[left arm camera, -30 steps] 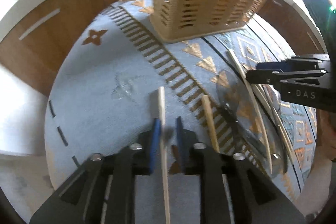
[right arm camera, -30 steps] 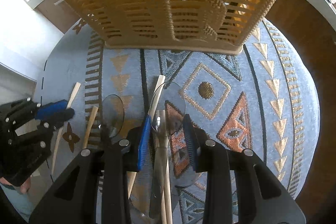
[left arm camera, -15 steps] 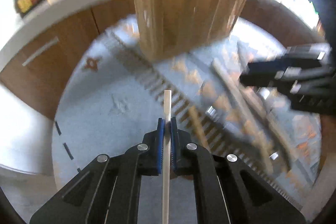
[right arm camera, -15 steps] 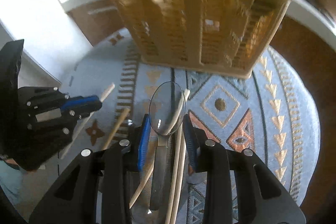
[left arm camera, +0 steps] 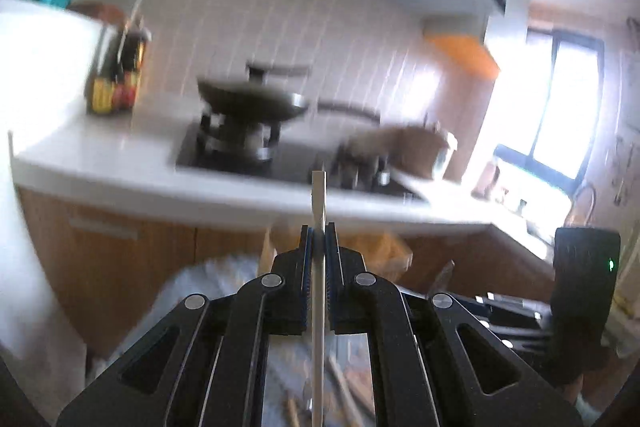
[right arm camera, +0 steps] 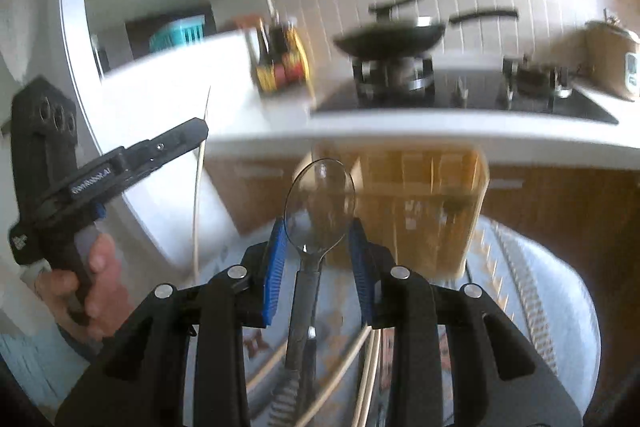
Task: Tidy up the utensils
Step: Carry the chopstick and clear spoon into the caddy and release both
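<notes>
Left tool [left arm camera: 318, 239]: blue pads pinched tight on one pale wooden chopstick [left arm camera: 319, 195], gripped a little below its squared top end; a short stub stood above the pads and the long remainder hung down behind them. Held aloft, in front of the slotted holder [right arm camera: 416, 203].

Right tool [right arm camera: 318, 247]: jaws part-way apart, a clear plastic spoon [right arm camera: 319, 199] carried between the blue pads, bowl forward and upward, grey-looking handle running back under the tool. Whether the pads pressed the spoon's neck or merely cradled it could not be told. Held just in front of the holder, bowl overlapping its near face.

Step in hand, as judged: both utensils lifted and in transit toward the holder; neither yet placed.

Next move, as judged: bring each piece over the holder's open top, tip it upright, lower it into a compartment, then release. The chopstick, thin and long, would want careful aiming at a slot; the spoon, loosely seated, could slip if tilted sharply.

Holder: tan, box-shaped, slatted walls, blurred; it stood on the patterned blue mat [right arm camera: 540, 287].

Remaining stock: further chopsticks [right arm camera: 368, 359] lay on the mat in front of the holder, below the right tool.

Beyond the holder: a white surface [right arm camera: 440, 131] carrying a hob with a dark pan [right arm camera: 392, 39].
</notes>
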